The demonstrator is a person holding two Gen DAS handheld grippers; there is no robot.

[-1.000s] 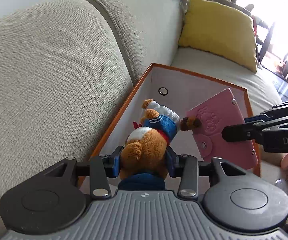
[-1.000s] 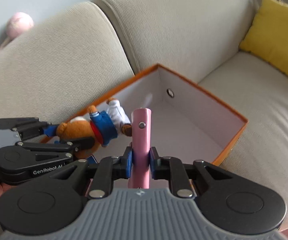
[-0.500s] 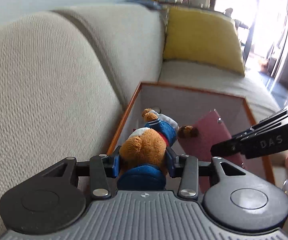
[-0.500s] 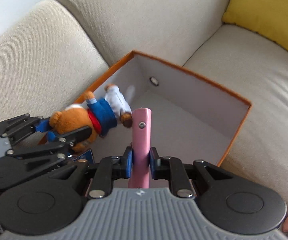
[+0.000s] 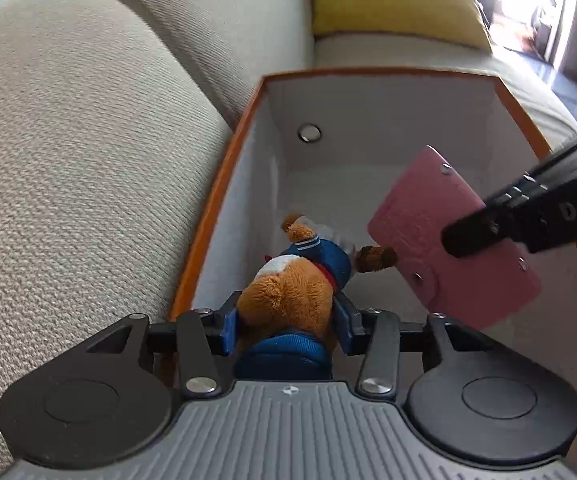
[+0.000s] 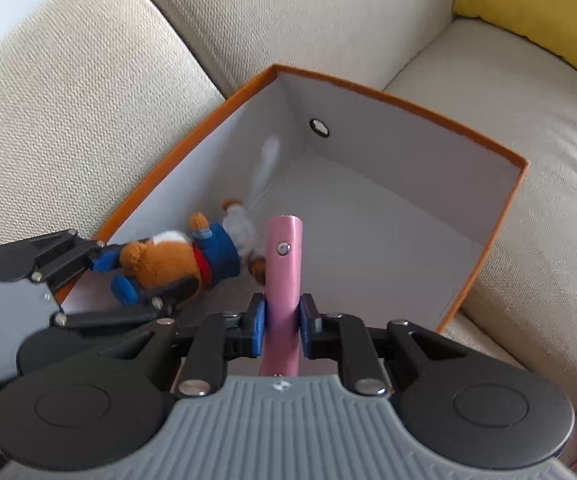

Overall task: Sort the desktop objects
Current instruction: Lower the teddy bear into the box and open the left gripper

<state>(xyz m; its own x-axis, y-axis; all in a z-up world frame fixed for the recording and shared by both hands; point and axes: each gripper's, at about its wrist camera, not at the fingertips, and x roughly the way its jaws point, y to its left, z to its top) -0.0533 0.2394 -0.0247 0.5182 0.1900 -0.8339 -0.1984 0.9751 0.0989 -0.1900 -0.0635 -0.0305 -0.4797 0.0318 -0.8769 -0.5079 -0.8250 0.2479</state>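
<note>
**Orange-rimmed box taking a bear and a pink wallet**

Plush and brown, the bear (image 5: 288,292) is hanging head-up between the blue pads of the left gripper (image 5: 286,322), inside the near left corner of the box (image 5: 224,200). The jaws are opening, with the bear's head between them and the pads seeming to be touching its fur on both sides. The bear is wearing a blue jacket and its paw is reaching toward the wallet (image 5: 448,240), touching or nearly touching it.

The right gripper (image 6: 282,322) is clamping the wallet edge-on, holding it upright over the box floor, near the front. Seen from the left wrist, the wallet is showing its flat face with metal snaps and is tilting, with the right gripper's finger lying across it.

The box is sitting on a beige sofa (image 6: 68,100), its white inside bare apart from these two things. A yellow cushion (image 6: 536,12) is leaning at the far end of the seat
</note>
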